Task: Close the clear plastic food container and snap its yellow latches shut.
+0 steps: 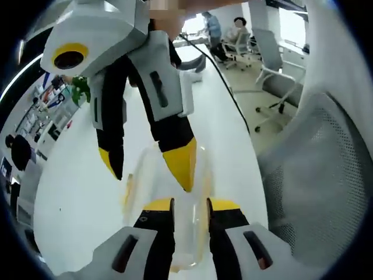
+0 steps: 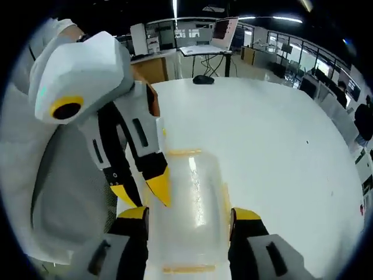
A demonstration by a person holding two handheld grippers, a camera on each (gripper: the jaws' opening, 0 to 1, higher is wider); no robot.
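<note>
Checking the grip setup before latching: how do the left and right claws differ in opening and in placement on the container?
Opening: the right claw has its jaws spread wide, while the left claw has its jaws close together.
Placement: the right claw straddles the clear container across its width, while the left claw sits at one long edge.
Shared: both are yellow-tipped and both are at the container.

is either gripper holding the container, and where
Cannot tell a firm hold. The left gripper and right gripper each straddle the container, jaws open.
</note>
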